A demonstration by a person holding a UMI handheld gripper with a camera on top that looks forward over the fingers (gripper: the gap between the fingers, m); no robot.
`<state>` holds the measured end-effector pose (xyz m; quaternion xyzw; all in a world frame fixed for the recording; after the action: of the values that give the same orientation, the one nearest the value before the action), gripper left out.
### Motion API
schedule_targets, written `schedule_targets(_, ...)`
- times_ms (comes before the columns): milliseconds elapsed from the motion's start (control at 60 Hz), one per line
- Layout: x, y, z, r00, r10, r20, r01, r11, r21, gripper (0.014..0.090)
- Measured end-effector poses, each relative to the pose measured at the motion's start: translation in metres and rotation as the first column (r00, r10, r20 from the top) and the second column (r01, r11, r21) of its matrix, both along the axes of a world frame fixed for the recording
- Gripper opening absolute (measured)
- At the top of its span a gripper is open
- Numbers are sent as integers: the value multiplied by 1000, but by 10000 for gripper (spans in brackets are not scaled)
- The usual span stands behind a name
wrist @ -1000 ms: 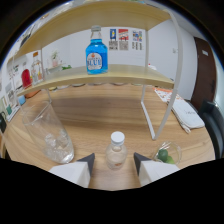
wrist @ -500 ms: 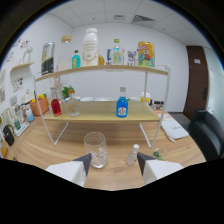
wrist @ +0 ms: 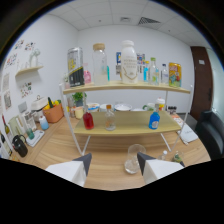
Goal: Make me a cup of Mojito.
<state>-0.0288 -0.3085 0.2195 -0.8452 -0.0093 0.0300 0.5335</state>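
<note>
My gripper [wrist: 114, 164] is open, its two fingertips [wrist: 84, 162] held well apart with nothing between them. A clear empty glass [wrist: 134, 158] stands on the wooden table just ahead of the right fingertip. A small clear bottle with a white cap [wrist: 164, 155] sits to the right of the glass. Beyond them rises a two-tier shelf [wrist: 125, 89]. Its lower tier holds a red bottle [wrist: 88, 120], a clear bottle [wrist: 109, 119] and a blue bottle [wrist: 154, 120]. On the top tier stand a large white bottle [wrist: 129, 62], a tall pale-blue bottle [wrist: 100, 64] and a dark can [wrist: 75, 67].
An orange basket of fruit [wrist: 54, 112] and a small potted plant [wrist: 78, 98] stand left of the shelf. A black mug [wrist: 20, 145] and small jars sit at the far left. A dark door [wrist: 204, 80] and a black chair [wrist: 212, 131] are at the right.
The view has pulled back and swung to the left: the shelf looks smaller and both tiers show, while the glass and the small bottle now lie ahead of the right finger.
</note>
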Motion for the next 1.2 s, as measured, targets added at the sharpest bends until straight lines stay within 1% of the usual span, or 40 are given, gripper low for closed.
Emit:
schedule_targets(167,-45,36,87,1000,8,12,-10,994,106,855)
schedule_targets(333,-92,65,147,1000,27,-12,-24,984,175,858)
schedule_targets(383,-102,76,157,999,29,-15,-25,980,198,857)
schedule_targets(567,-129,122,177,1000,27,-15,-22,970,243,856)
schedule_targets(633,-133,141,179,1000,18,-6,-16,969,247,859)
schedule_targets(750,-130,175,187,1000,-23,11,19,963,269,852)
schedule_targets(800,-126,187,191,999,-44,21,37,958,284,829)
schedule_targets(917,-122,204,197,997,-76,28,63,949,308,726)
schedule_targets(967,-123,207,197,996,-80,43,63,950,305,680)
schedule_targets(1000,-125,208,196,996,-78,51,59,950,306,618)
schedule_targets(1033,-126,209,196,995,-80,54,59,949,310,540)
schedule_targets(1133,-127,209,196,995,-79,54,58,946,318,530)
schedule_targets(1200,-127,209,196,997,-64,43,47,948,314,522)
